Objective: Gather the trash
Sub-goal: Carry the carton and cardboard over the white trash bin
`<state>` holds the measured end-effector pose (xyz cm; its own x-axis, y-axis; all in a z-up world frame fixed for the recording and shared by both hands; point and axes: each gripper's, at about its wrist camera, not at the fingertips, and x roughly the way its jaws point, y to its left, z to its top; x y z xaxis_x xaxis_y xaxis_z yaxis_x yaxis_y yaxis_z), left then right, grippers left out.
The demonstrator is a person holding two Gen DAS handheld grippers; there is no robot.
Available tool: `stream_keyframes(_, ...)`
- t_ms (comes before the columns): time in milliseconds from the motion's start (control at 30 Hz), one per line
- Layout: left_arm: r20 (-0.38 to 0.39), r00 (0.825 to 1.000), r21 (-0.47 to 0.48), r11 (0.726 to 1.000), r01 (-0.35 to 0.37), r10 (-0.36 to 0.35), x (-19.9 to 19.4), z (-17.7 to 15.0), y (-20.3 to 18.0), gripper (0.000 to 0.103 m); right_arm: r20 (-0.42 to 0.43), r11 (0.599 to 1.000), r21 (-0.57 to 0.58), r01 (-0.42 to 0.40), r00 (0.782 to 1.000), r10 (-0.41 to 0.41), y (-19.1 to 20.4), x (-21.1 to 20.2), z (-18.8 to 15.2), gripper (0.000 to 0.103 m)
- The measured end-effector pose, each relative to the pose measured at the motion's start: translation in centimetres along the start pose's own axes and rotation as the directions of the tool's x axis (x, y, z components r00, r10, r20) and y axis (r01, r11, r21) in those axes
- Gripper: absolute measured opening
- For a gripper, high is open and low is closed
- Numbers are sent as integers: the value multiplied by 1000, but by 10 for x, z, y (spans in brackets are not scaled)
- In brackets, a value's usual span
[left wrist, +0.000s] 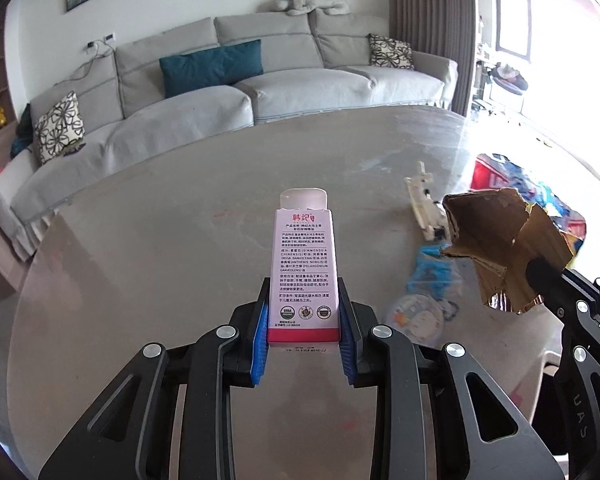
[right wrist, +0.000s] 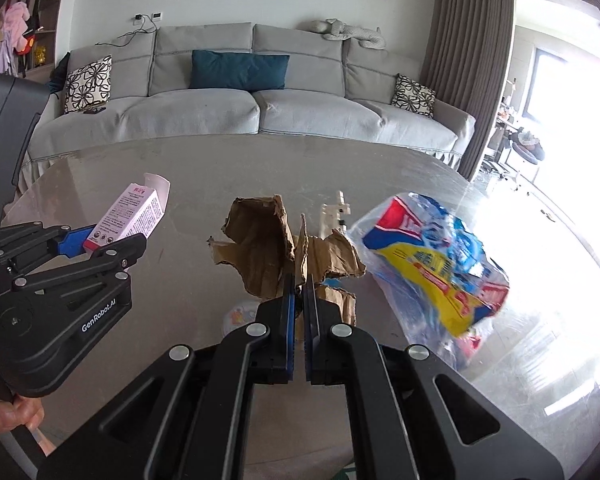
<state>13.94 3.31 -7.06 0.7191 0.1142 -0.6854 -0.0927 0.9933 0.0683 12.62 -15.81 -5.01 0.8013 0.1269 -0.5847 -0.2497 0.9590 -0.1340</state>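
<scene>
Presently the left tool pinches a pink box and the right tool is pressed together on torn cardboard, both above the bench, where the thin ragged cardboard could tear or slip free.

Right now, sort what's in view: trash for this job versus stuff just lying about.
Trash:
- pink box, in the left hand-held gripper
- torn cardboard, in the right hand-held gripper
- plastic wrapper

Just there:
- sofa
- teal cushion
- white toy on the table
</scene>
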Motion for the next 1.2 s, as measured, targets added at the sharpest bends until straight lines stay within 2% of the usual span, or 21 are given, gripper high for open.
stream_keyframes(200, 12, 995, 93, 991, 95, -97, -34, -22, -58, 30, -21, 995, 63, 71, 997, -70, -42, -35, -34, 4)
stream_keyframes(333, 15, 986, 150, 975, 161, -165, -54, -35, -96, 30, -45, 986, 103, 133, 991, -129, -70, -58, -62, 4)
stream_keyframes(700, -27, 942, 286, 900, 328, -334, -86, -74, -207, 30, -119, 934, 205, 293, 955, -273, -147, -109, -134, 4)
stream_keyframes(933, -60, 920, 353, 854, 382, -387, -96, -93, -268, 30, -150, 902, 256, 347, 936, -318, -184, -126, -160, 4)
stream_keyframes(1200, -99, 910, 402, 820, 407, -403, -98, -108, -308, 31, -179, 876, 302, 377, 925, -336, -211, -130, -182, 4)
